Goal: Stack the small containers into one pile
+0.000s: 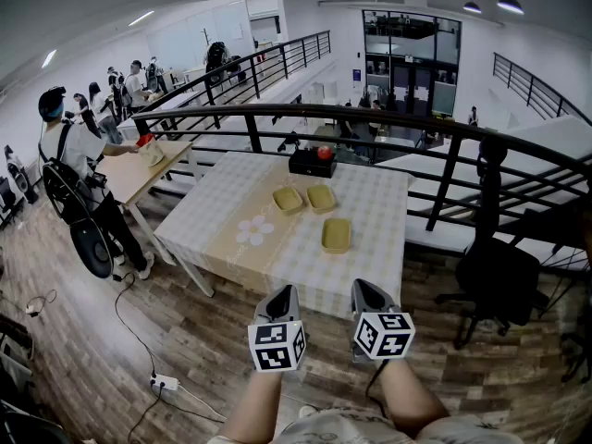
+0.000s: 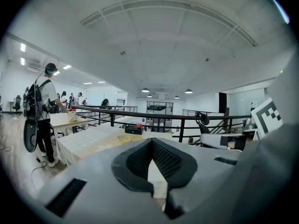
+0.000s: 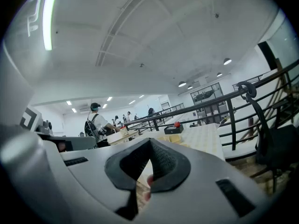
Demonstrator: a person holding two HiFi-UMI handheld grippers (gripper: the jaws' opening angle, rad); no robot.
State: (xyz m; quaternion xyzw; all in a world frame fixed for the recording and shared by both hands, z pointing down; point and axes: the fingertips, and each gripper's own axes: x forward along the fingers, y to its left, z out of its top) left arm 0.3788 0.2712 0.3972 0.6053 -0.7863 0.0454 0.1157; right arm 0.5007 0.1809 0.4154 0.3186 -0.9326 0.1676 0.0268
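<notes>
I have both tools held out side by side over the wood floor (image 1: 185, 331), pointing slightly downward at the counter (image 1: 370, 213) and well short of its near edge. The left tool (image 1: 283, 300) has its pads pressed together at the tips with nothing between them; its own view shows the two dark ribbed pads meeting in a point. The right tool (image 1: 364, 296) is pressed together as well, and it is also empty.

All three small containers lie on the checked cloth ahead of the tools, none of them stacked. The near container (image 1: 336, 235) sits by itself, closest to the tips and more in line with the right tool. Beyond it the far-left container (image 1: 288, 199) and the far-right container (image 1: 321, 197) sit just beside each other, roughly between the lines of the two tools. All three are open side up and apart from the near edge.

Further out, at the far edge of the counter, is a black box (image 1: 312, 163) with a red object (image 1: 324, 153) on top. A dark railing (image 1: 277, 111) curves behind the counter. Off to the left of the left tool, a person with a backpack (image 1: 79, 169) stands at another table (image 1: 139, 176). To the right of the right tool, a black office chair (image 1: 499, 276) stands on the floor.
</notes>
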